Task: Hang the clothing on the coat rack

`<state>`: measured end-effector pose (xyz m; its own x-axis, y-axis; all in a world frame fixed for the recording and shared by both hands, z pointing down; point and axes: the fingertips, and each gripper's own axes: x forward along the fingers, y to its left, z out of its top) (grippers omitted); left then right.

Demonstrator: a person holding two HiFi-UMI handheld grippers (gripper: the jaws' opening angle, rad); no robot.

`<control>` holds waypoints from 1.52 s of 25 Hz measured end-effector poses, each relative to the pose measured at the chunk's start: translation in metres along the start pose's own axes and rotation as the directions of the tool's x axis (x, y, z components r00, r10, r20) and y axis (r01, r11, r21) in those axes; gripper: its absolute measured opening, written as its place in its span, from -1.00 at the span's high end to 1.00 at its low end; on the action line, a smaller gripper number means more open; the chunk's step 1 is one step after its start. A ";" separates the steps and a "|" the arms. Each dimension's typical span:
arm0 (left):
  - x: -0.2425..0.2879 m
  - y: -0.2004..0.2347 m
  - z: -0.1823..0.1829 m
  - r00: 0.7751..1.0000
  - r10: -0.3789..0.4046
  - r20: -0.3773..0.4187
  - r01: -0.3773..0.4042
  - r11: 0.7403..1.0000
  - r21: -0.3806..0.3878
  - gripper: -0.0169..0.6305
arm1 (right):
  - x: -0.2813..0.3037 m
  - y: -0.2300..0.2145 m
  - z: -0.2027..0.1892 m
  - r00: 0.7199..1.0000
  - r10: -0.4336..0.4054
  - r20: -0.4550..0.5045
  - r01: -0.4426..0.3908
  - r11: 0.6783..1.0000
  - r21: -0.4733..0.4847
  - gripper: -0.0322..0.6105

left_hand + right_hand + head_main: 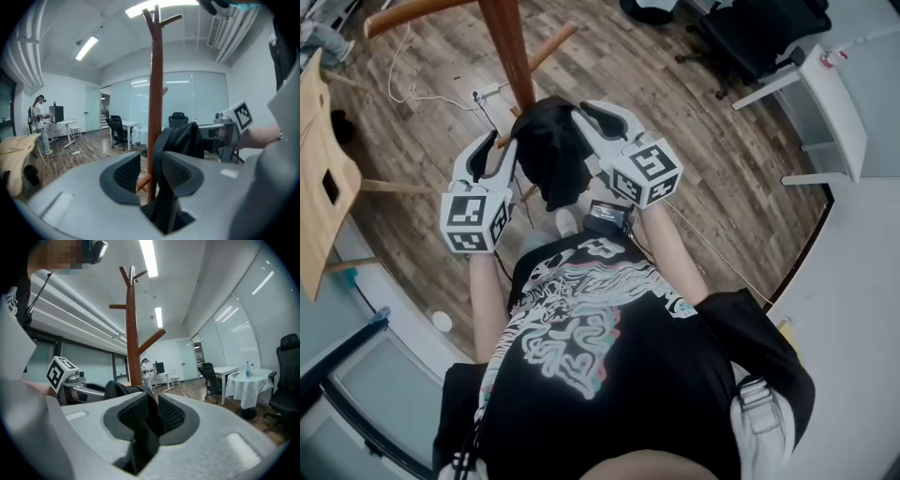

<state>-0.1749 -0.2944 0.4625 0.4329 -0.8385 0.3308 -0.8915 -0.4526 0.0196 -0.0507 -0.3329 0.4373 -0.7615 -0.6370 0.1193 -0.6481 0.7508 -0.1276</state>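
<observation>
A black garment (551, 155) hangs bunched on a low peg of the brown wooden coat rack (508, 47), between my two grippers. My left gripper (500, 155) stands open just left of it. In the left gripper view the garment (161, 187) runs down through the gap along the right pad (177, 171), the left pad is bare, and the rack's pole (154, 84) rises just behind. My right gripper (589, 120) is at the garment's right side. In the right gripper view a fold of the garment (147, 437) fills the narrow gap between both pads.
A light wooden table (319, 159) stands at the left. A black office chair (759, 33) and a white desk (834, 103) are at the upper right. A white cable (403, 89) lies on the wood floor by the rack. A person (40, 122) stands far across the room.
</observation>
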 end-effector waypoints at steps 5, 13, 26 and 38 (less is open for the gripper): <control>-0.019 -0.001 -0.003 1.000 0.005 0.029 -0.005 1.000 0.002 0.74 | -0.012 0.020 0.011 0.999 -0.032 0.026 0.033 0.999 -0.031 0.70; -0.077 -0.022 -0.014 0.999 -0.036 0.033 0.035 0.999 0.033 0.96 | -0.050 0.071 0.016 0.988 -0.144 0.060 0.148 0.986 -0.075 0.90; -0.109 -0.051 -0.052 0.996 -0.087 -0.021 0.085 0.995 -0.049 0.53 | -0.137 0.127 -0.001 0.961 -0.276 0.021 0.276 0.957 -0.083 0.90; -0.150 -0.070 -0.034 0.995 -0.079 0.056 0.083 0.992 -0.091 0.98 | -0.162 0.136 0.002 0.970 -0.243 0.010 0.242 0.963 -0.116 0.90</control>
<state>-0.1817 -0.1264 0.4438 0.5085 -0.8160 0.2750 -0.8606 -0.4917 0.1325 -0.0155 -0.1286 0.3987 -0.5813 -0.8021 0.1371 -0.8079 0.5890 0.0207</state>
